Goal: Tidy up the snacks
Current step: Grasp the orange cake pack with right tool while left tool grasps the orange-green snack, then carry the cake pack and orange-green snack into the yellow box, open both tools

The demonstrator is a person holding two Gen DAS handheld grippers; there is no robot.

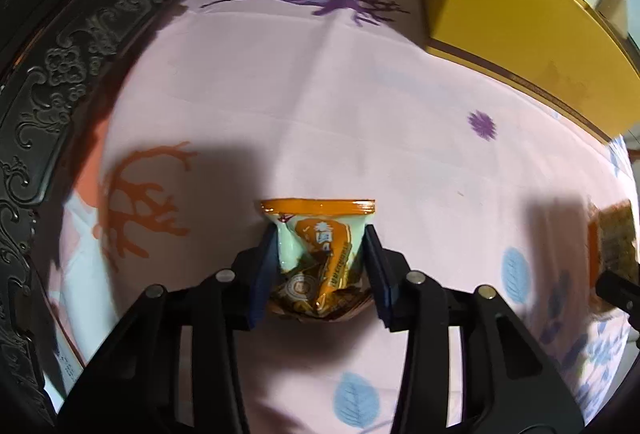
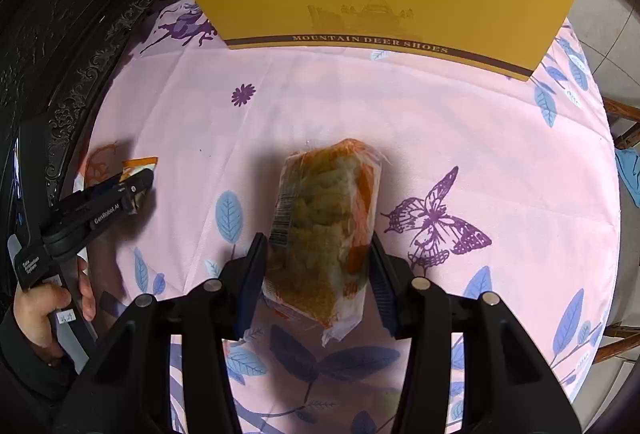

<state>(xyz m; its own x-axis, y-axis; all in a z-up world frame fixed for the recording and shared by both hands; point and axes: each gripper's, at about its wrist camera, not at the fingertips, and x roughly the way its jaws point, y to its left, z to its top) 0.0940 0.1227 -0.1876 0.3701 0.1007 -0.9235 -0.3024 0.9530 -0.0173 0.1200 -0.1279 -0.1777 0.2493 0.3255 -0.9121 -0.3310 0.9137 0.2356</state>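
My left gripper (image 1: 320, 238) is shut on a small orange and pale green snack packet (image 1: 320, 254), held above the pink tablecloth (image 1: 320, 94). My right gripper (image 2: 318, 246) is shut on a clear-wrapped pack of brownish crispy snack (image 2: 324, 226) with orange print, also held over the cloth. The left gripper (image 2: 136, 186) with its packet shows at the left of the right wrist view. The clear pack (image 1: 616, 238) shows at the right edge of the left wrist view.
An open yellow shoe box (image 2: 376, 2) stands at the far side of the table, with some wrapped items inside; it also shows in the left wrist view (image 1: 520, 14). Dark carved furniture (image 1: 48, 82) borders the table's left side. Wooden chair parts (image 2: 620, 122) stand right.
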